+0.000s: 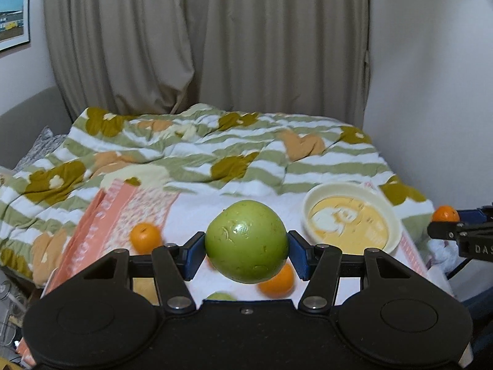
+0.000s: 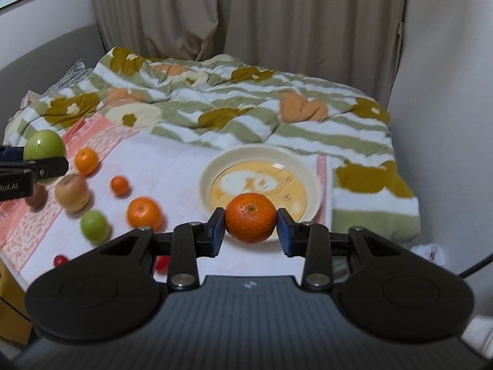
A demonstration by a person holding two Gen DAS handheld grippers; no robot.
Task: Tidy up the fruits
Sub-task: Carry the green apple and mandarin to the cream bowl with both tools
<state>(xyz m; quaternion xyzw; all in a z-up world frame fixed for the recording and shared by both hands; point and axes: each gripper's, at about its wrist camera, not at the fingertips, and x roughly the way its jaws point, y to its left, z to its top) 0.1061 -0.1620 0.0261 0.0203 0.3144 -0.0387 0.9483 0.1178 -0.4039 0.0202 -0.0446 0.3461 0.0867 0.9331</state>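
My left gripper (image 1: 246, 248) is shut on a large green apple (image 1: 246, 242) and holds it above the white cloth (image 1: 197, 209); the apple also shows in the right wrist view (image 2: 44, 145). My right gripper (image 2: 250, 223) is shut on a tangerine (image 2: 250, 217), held just in front of the cream bowl (image 2: 209, 178). The bowl (image 1: 311, 203) is empty and lies right of the left gripper. The tangerine shows at the far right of the left wrist view (image 1: 445, 214). Loose on the cloth are several tangerines (image 2: 144, 212), a small green apple (image 2: 94, 225), a brownish pear (image 2: 72, 197) and red cherry tomatoes (image 2: 60, 260).
The cloth lies on a bed with a striped flowered duvet (image 2: 246, 114) bunched behind it. A folded blanket (image 2: 372, 200) lies right of the bowl. Curtains (image 2: 246, 15) and walls close off the back and right. A pink patterned mat (image 1: 101, 215) borders the cloth on the left.
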